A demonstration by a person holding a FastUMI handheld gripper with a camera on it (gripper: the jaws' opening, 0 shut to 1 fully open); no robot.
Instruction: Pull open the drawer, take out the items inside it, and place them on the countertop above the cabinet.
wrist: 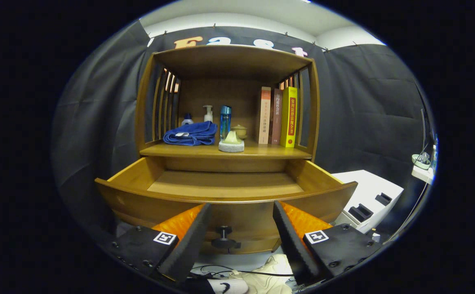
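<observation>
A dark cloth-walled booth is seen around a wooden cabinet. Nearest, the tongs (pixel 241 228) are held apart, empty, flanking the knob (pixel 224 238). Beyond them the drawer (pixel 225 185) stands pulled open, its visible floor bare. On the worktop (pixel 262 152) a soft, light towel (pixel 190 133) is seen, probably best pinched at a fold.

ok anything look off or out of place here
Nothing stands out. The drawer is pulled open and looks empty, the items sit neatly on the countertop, and the gripper is open with the drawer knob between its fingers.
</observation>
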